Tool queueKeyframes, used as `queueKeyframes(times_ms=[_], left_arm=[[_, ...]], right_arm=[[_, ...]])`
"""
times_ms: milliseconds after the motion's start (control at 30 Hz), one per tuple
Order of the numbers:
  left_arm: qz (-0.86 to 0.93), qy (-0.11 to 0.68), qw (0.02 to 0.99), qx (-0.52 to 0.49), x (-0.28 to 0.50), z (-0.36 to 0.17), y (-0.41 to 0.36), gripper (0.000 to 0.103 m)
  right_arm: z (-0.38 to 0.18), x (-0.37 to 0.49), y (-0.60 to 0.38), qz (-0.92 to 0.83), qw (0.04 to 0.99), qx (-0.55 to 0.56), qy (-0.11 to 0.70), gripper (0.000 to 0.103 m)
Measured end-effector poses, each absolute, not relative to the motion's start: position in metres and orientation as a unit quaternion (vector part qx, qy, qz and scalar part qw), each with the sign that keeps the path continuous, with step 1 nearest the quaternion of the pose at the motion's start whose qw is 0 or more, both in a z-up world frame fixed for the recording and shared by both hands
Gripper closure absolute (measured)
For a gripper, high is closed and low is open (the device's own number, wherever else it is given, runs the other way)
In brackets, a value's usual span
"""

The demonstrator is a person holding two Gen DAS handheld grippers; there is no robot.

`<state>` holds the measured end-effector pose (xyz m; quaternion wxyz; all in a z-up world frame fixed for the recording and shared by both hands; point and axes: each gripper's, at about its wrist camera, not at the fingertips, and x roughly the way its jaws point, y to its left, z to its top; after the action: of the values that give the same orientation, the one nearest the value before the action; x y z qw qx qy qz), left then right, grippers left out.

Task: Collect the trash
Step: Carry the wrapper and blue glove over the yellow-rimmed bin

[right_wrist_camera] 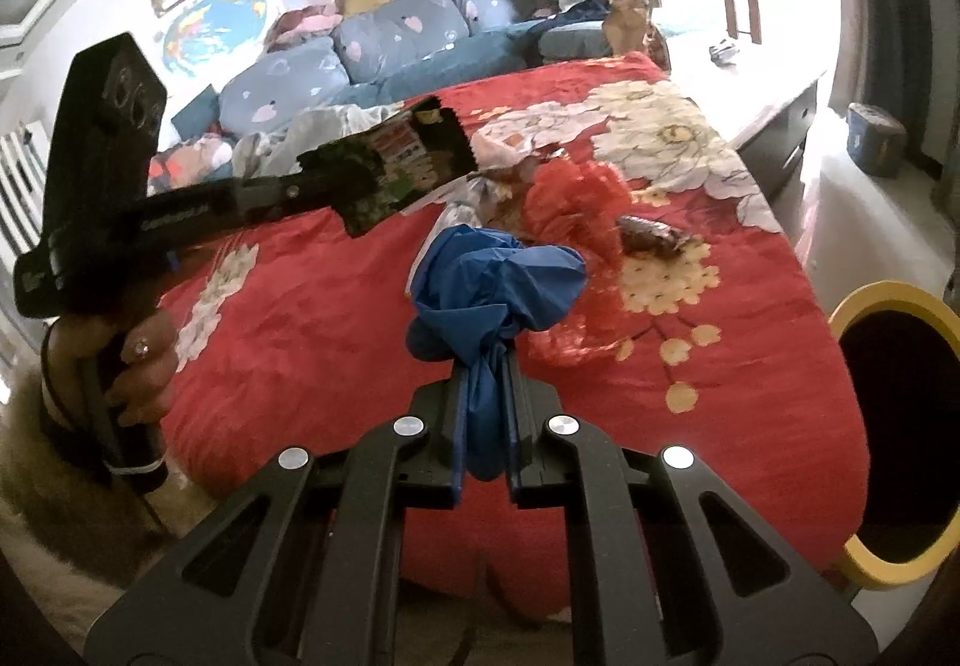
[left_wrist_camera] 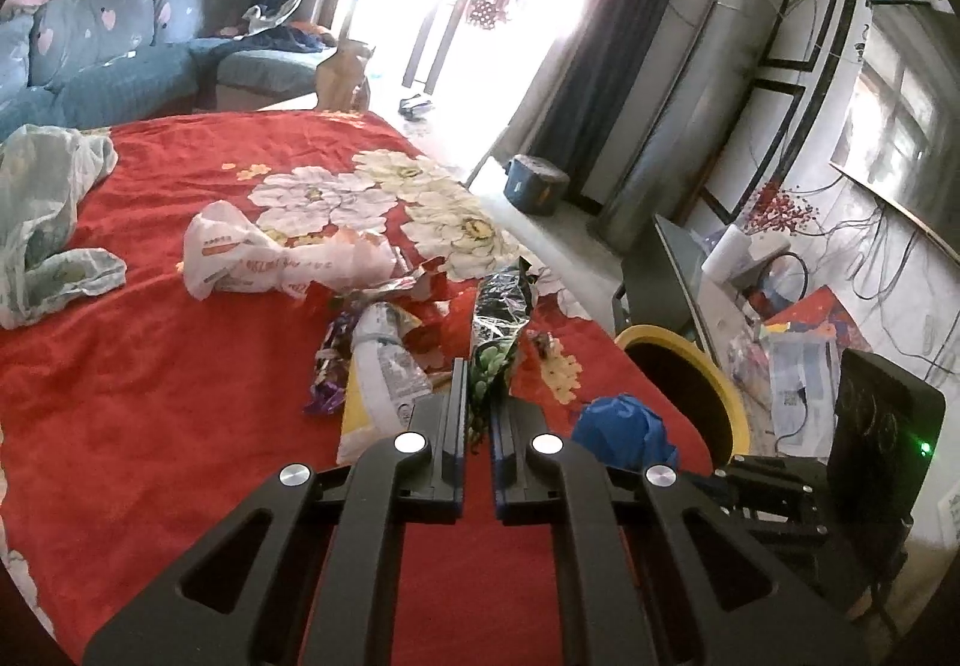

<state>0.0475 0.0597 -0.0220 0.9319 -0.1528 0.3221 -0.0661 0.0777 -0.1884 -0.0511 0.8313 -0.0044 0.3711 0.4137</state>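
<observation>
A: Which step is this?

B: Both pieces look picked up, so I'd judge it the carry to the bin. The left gripper has its jaws closed narrow on a dark foil snack wrapper, crinkled, glossy, green-printed, standing up from the grip. The right gripper has its jaws pinched on the neck of a blue plastic bag, soft and bunched into a knot.

A: Where does it go?

B: Probably the yellow-rimmed bin, round and dark inside, just off the right edge of the bed. The next move calls for swinging each load over the rim before the jaws part.

A: What's left?

B: Mid-bed: a crumpled white printed bag, a purple foil scrap, and a frilly red plastic bag nearer the right edge.
</observation>
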Motion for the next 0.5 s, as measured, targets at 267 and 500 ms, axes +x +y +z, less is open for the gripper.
queueKeyframes(times_ms=[267,500], left_arm=[[-0.075,0.319,0.934,-0.145,0.048,-0.019,0.05,0.097],[-0.081,0.317,0.935,-0.14,0.051,-0.015,0.039,0.098]], right_arm=[[-0.045,0.084,-0.204,0.401,0.841,0.014,0.364,0.098],[-0.04,0.091,-0.218,0.386,0.85,0.029,0.357,0.098]])
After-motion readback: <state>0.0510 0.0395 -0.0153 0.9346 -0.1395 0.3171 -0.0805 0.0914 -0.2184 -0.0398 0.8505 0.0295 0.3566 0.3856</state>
